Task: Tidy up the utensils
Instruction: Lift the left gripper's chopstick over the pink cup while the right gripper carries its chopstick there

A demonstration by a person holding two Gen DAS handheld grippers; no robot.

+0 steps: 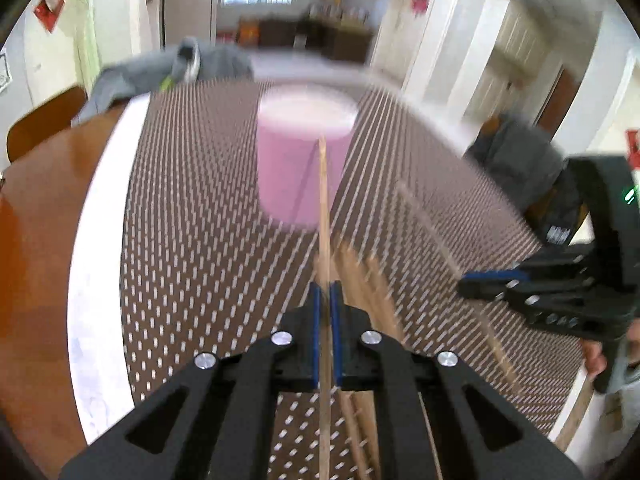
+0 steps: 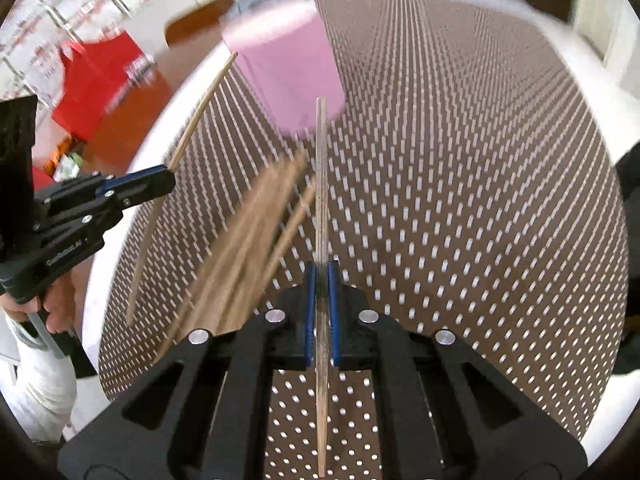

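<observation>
Now one chopstick (image 1: 323,216) per left gripper (image 1: 325,292), right gripper (image 2: 319,276).

pink cup (image 1: 304,160), brown white-dotted mat (image 1: 200,240)

A round table (image 1: 36,216) of brown wood carries a brown mat (image 1: 200,208) with white dashes and a white border. On the mat stands a pink cup (image 1: 300,160), and near it lies a loose pile of wooden sticks (image 2: 244,232). Behind the cup, grey cloth (image 1: 132,76) lies at the table's edge.
</observation>
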